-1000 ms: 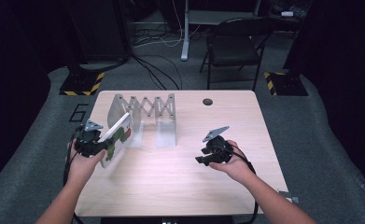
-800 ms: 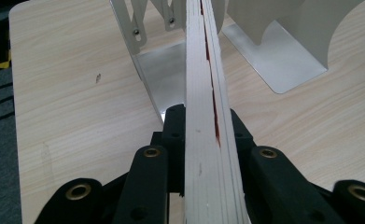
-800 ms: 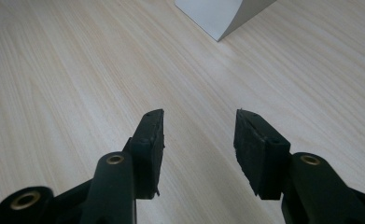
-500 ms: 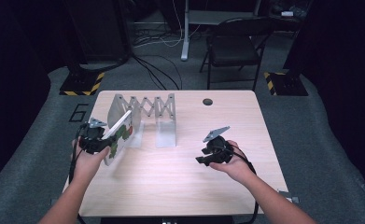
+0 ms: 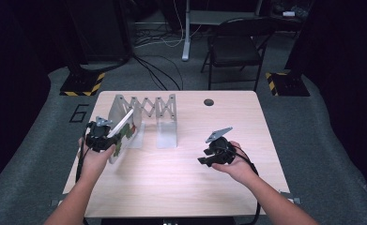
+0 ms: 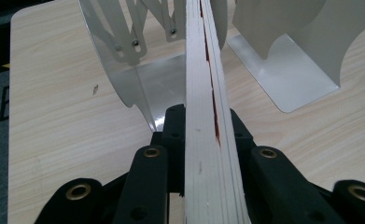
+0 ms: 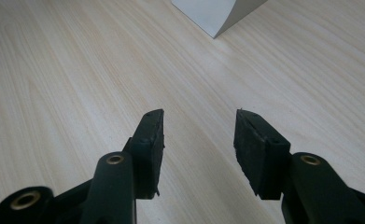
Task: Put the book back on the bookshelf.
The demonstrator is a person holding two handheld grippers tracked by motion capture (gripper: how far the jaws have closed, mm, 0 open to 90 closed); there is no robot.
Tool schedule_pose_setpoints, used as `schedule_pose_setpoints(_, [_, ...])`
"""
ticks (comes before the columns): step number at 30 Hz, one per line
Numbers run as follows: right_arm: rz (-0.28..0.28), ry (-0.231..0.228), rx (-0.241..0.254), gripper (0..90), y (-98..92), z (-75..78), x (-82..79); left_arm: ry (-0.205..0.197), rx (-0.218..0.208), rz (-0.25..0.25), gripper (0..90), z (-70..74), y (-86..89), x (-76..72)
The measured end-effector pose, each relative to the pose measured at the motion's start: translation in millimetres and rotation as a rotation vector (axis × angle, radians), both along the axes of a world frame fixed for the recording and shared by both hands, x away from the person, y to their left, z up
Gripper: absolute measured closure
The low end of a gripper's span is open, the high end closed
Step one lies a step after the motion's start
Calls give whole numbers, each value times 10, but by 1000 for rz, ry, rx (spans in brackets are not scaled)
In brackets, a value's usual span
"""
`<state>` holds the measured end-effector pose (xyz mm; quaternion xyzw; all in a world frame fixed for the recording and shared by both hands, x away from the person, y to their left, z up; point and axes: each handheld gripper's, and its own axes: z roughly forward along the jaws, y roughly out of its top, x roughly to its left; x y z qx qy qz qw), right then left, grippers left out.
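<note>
A thin book [image 6: 203, 116], pale-edged with a green and red cover, is clamped spine-down between the jaws of the left gripper [image 5: 99, 138], its pages running straight out ahead of them. Just beyond the jaws stands a metal expanding book rack [image 6: 124, 56] with scissor-link dividers; the book's far end already reaches between two dividers, one close on each side. To do this step well, the person likely needs to keep the book upright and in line with that slot, slide it forward until its lower edge rests on the rack's base, and only then let go. The right gripper [image 5: 214, 154] hangs well off to the side, its jaws parted and holding nothing above bare wood. The counter [image 5: 181, 187] is pale wood. Beyond it lie grey carpet, a folding chair [image 5: 233, 47] and loose cables [image 5: 157, 70].
</note>
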<state>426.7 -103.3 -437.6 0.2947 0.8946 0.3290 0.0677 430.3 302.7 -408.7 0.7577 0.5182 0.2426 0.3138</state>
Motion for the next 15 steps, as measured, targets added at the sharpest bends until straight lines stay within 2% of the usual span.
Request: schedule_pose_setpoints(15, [-12,10,3,528,-34,-14,-8,-6,-17,37,758,-72,-43,109])
